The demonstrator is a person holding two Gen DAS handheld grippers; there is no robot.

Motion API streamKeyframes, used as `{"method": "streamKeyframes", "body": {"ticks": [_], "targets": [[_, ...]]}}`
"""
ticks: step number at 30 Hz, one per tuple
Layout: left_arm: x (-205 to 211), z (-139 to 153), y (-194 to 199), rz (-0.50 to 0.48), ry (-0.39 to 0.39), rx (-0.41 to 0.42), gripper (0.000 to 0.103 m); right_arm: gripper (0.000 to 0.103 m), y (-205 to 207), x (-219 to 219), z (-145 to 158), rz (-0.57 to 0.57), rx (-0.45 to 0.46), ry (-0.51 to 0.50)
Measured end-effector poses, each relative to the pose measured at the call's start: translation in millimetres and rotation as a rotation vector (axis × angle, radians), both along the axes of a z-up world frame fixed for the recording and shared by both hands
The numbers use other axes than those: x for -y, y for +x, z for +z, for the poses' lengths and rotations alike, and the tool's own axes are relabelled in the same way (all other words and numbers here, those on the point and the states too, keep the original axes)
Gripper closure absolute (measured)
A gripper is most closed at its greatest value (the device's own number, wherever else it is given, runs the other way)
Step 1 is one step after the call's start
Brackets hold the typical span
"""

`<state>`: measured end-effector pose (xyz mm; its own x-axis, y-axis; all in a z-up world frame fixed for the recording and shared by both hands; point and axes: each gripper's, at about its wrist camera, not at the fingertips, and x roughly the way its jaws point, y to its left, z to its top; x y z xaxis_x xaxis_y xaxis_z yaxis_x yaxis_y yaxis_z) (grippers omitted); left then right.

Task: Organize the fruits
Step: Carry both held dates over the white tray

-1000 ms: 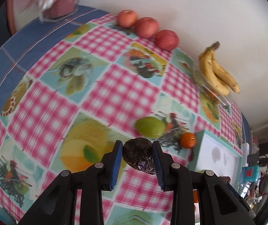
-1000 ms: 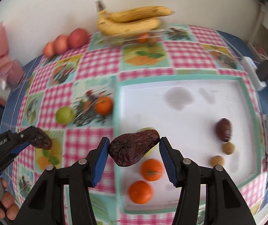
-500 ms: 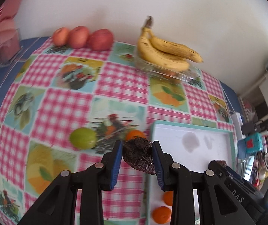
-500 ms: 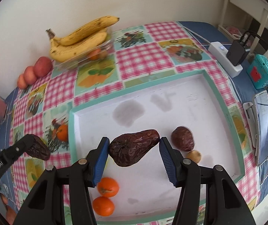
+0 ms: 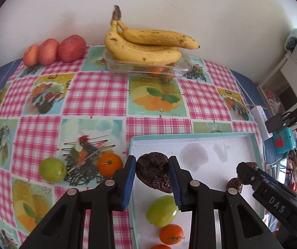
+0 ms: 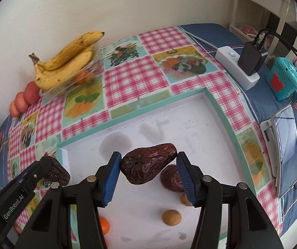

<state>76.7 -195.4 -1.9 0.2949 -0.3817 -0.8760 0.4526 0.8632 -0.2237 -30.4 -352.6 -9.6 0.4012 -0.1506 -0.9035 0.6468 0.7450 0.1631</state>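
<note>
My left gripper [image 5: 152, 176] is shut on a wrinkled dark red date [image 5: 153, 173], held above the near left corner of the white tray [image 5: 221, 133]. Below it in the tray lie a green fruit [image 5: 161, 210] and an orange [image 5: 171, 234]. My right gripper [image 6: 148, 173] is shut on a second date [image 6: 147, 165], above the tray's middle [image 6: 210, 99]. Another date [image 6: 170, 178] and two small brown fruits [image 6: 171, 217] rest in the tray under it. On the cloth left of the tray sit a green fruit [image 5: 53, 169] and an orange [image 5: 110, 164].
Bananas [image 5: 146, 47] lie on a clear plastic box [image 5: 148, 68] by the back wall, with three red apples [image 5: 55, 49] to their left. A power strip [image 6: 237, 68], a teal device [image 6: 283, 78] and a phone [image 6: 287, 151] stand right of the tray.
Both grippers moved right over the tray, each keeping its date. The right one now hangs above the date and brown fruits at the tray's right side.
</note>
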Motion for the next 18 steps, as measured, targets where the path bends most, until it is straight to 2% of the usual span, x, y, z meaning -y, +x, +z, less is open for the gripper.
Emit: {"method": "streamKeyframes", "body": {"ticks": [6,18], "targets": [[12,-13,0,-0.024,0.018,-0.011,0.069,0.046,2,12,-8,-0.017,-0.005,0.005],[24,-44,7,-0.035,0.058,-0.047,0.069,0.046,14,20,-44,-0.023,-0.051,0.016]]}}
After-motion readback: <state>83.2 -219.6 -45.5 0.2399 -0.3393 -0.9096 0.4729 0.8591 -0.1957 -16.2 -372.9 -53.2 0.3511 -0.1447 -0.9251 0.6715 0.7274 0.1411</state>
